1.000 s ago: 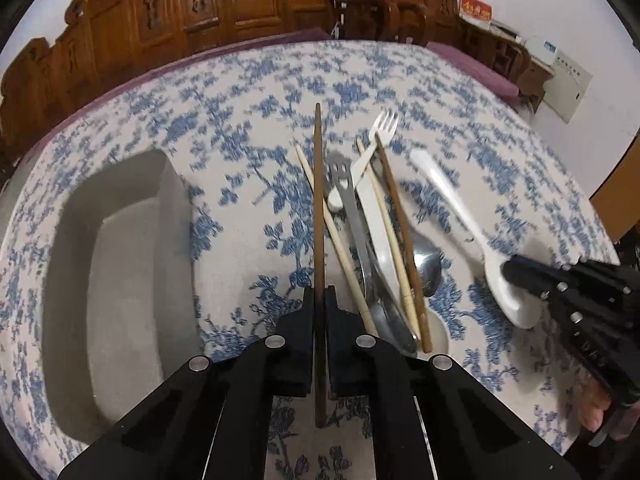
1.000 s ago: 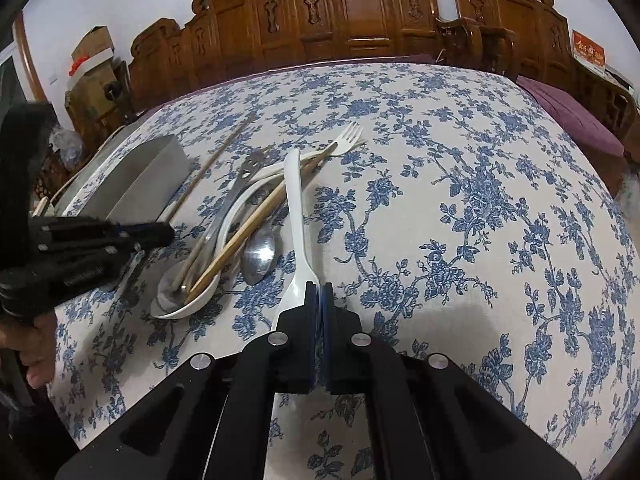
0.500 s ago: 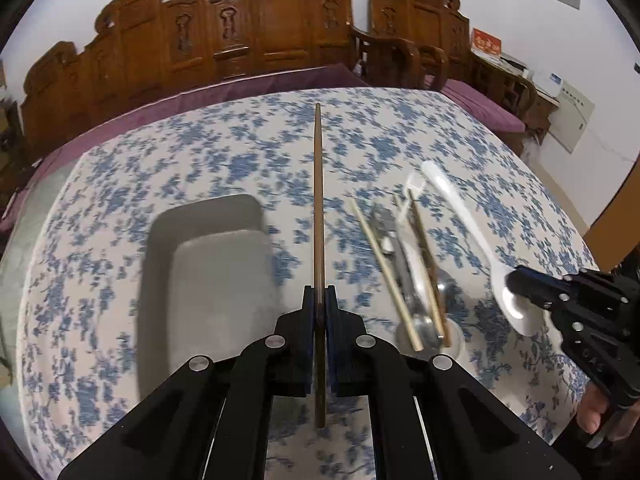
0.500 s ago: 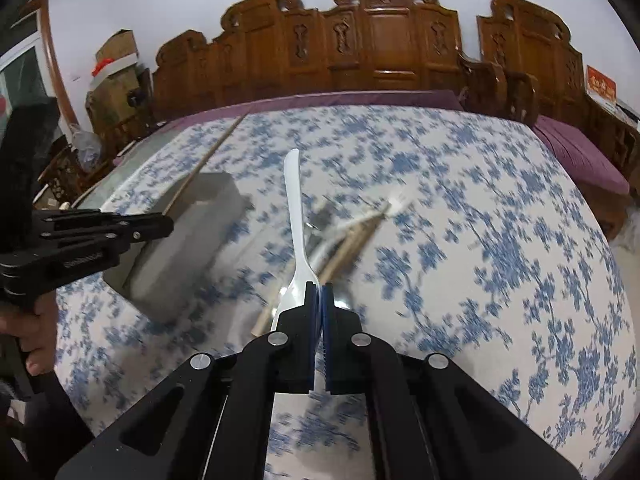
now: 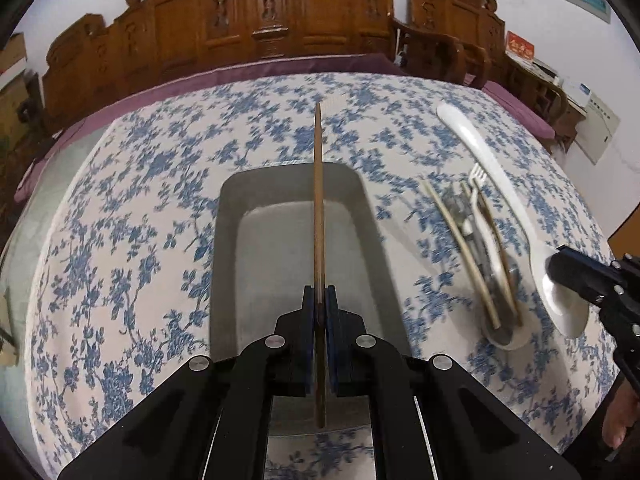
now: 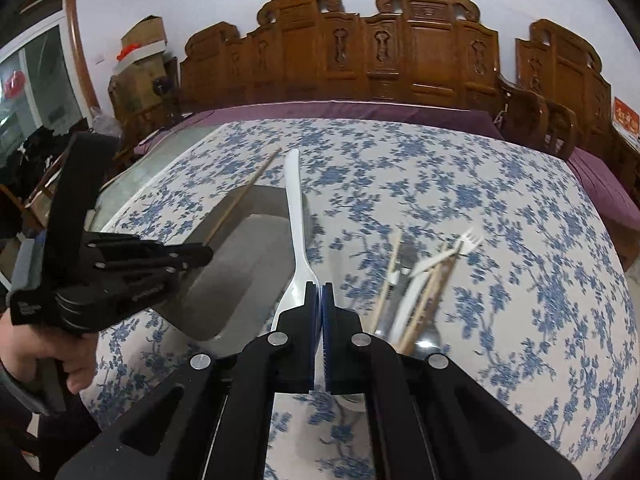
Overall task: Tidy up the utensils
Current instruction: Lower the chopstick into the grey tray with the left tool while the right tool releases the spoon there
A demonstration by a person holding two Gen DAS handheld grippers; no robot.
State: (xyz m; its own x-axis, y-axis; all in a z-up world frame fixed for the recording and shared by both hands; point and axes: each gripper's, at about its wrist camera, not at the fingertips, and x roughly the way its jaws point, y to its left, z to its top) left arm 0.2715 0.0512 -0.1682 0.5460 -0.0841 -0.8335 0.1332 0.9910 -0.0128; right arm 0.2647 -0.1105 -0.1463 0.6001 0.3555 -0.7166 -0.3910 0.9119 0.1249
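My left gripper (image 5: pixel 320 300) is shut on a dark wooden chopstick (image 5: pixel 318 200) and holds it lengthwise above the grey rectangular tray (image 5: pixel 228 240). My right gripper (image 6: pixel 320 292) is shut on the bowl end of a long white plastic spoon (image 6: pixel 295 216), its handle pointing away over the tray (image 6: pixel 240 256). The spoon also shows in the left wrist view (image 5: pixel 500 184). A pile of utensils (image 5: pixel 480 248) lies on the cloth right of the tray: pale chopsticks, a white fork, metal cutlery. In the right wrist view the pile (image 6: pixel 420 280) lies right of my fingers.
The round table carries a blue flowered cloth (image 5: pixel 140 200). Carved wooden chairs (image 6: pixel 380 52) stand along the far side. A small white dish (image 5: pixel 508 340) sits under the near end of the pile.
Both grippers have risen off the pile and moved left. The chopstick now hangs over the tray, and the spoon has been lifted off the cloth toward it.
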